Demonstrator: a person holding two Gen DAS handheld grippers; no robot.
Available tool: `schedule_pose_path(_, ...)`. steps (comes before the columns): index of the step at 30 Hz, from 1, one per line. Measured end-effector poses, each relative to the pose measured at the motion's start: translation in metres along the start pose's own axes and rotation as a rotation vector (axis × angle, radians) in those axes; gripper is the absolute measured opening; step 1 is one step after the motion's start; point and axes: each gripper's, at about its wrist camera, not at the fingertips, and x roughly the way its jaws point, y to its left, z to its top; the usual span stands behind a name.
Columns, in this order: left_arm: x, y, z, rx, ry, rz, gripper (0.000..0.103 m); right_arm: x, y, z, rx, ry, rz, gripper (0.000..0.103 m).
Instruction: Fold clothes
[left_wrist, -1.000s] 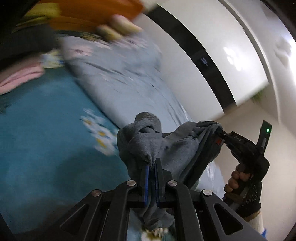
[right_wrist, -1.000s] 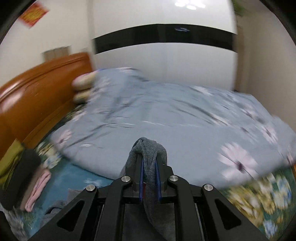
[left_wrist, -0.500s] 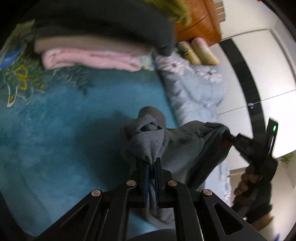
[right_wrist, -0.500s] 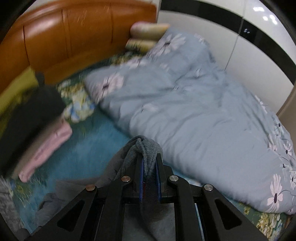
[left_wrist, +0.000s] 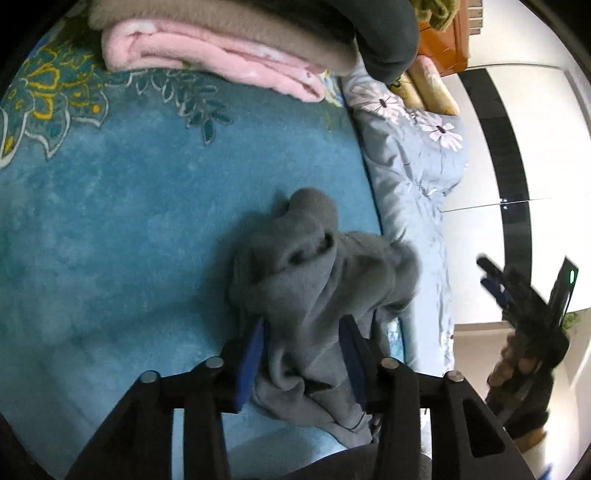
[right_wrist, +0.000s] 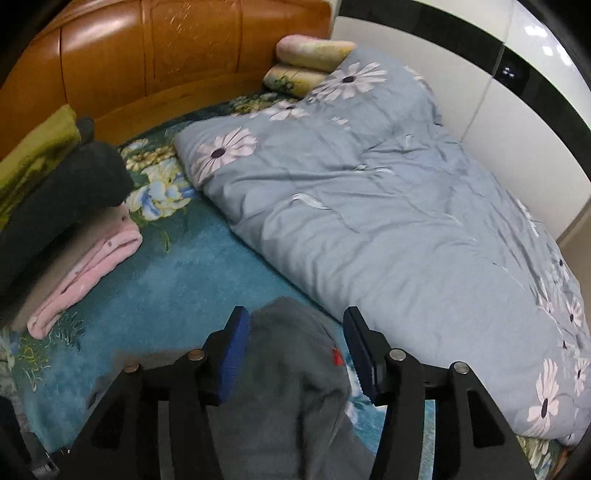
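A crumpled grey garment (left_wrist: 314, 280) lies on the teal bedspread (left_wrist: 129, 221), its ribbed cuff at the top. My left gripper (left_wrist: 304, 332) is open, with the grey cloth loose between its blue pads. In the right wrist view the same grey garment (right_wrist: 291, 376), with a small red tag, lies between the spread fingers of my open right gripper (right_wrist: 293, 325). In the left wrist view the right gripper (left_wrist: 491, 277) hangs at the far right, held by a gloved hand (left_wrist: 517, 365), clear of the cloth.
A stack of folded clothes (right_wrist: 85, 258), pink below, tan and dark above, sits at the left. A grey-blue floral duvet (right_wrist: 388, 206) covers the right of the bed. Rolled pillows (right_wrist: 310, 62) lie against the orange wooden headboard (right_wrist: 166, 55). A white wardrobe (left_wrist: 546, 147) stands behind.
Both grippers were shut on the grey garment and holding it up; now both have opened, and the garment has dropped onto the teal bedspread. The right gripper has drawn away from the cloth.
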Motion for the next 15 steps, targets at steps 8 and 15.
schedule_pose_path(8,0.008,-0.005,0.017,0.059,-0.002,0.049,0.058,-0.067,-0.131,-0.155,0.32,0.061,-0.026,0.057)
schedule_pose_path(15,0.062,-0.034,0.027,0.241,0.08,0.215,0.058,-0.13,-0.225,-0.331,0.63,0.211,-0.119,0.057)
